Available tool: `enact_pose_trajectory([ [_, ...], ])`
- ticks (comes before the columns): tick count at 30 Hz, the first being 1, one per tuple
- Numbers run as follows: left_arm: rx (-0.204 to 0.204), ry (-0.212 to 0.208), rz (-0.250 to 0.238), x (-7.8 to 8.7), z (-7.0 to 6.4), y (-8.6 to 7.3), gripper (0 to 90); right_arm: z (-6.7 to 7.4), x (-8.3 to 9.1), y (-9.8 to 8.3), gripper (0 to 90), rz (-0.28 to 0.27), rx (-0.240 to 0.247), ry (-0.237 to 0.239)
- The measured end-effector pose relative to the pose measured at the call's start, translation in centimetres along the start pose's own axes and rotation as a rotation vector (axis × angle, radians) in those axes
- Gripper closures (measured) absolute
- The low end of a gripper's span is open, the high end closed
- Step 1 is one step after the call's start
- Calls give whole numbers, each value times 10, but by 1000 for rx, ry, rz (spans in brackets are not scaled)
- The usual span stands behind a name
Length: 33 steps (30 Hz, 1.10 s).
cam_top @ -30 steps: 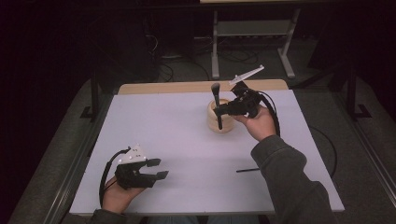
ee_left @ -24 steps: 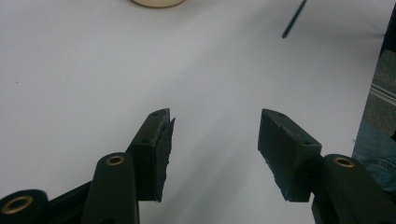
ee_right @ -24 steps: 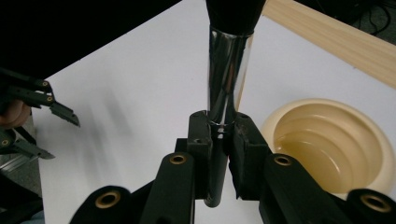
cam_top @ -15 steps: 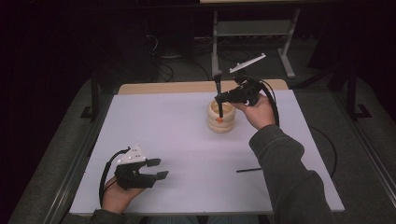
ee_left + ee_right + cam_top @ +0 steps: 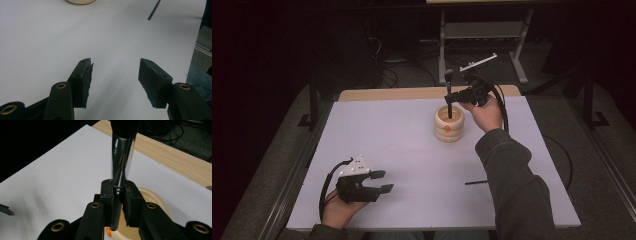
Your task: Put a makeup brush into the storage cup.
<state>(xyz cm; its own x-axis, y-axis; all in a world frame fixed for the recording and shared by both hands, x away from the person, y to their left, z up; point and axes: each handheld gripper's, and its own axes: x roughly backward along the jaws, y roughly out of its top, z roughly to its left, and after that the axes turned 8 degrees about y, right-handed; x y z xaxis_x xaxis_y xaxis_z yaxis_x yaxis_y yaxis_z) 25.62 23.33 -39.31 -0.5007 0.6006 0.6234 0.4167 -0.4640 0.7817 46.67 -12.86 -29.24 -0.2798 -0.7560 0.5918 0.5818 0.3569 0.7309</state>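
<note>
One view alone reveals right tongs (image 5: 117, 202) pinching brush ferrule (image 5: 122, 157).

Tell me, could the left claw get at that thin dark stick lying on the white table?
Probably yes. The left claw is open with nothing between its jaws, and bare table lies between it and the stick. The right forearm beside the stick's far end might crowd it.

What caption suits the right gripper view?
Right gripper clamps a makeup brush upright above the cream holder.

Dim room, evenly lit white table (image 5: 412, 150); dark, murky surroundings; soft, slightly blurred gripper views.
</note>
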Motion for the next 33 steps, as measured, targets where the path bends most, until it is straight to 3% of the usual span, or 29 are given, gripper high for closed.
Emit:
enact_pose_trajectory([
  [1,0,-1,0,0,0,0,430,0,-1,1,784,0,-18,-1],
  [6,15,-3,-7,0,0,0,427,-5,-6,2,784,-11,-11,-20],
  [22,-3,0,0,0,0,1,385,-16,-12,-1,784,-30,-55,-51],
  [33,2,-2,-2,-1,0,1,364,-17,-15,-3,783,-28,-47,-56],
])
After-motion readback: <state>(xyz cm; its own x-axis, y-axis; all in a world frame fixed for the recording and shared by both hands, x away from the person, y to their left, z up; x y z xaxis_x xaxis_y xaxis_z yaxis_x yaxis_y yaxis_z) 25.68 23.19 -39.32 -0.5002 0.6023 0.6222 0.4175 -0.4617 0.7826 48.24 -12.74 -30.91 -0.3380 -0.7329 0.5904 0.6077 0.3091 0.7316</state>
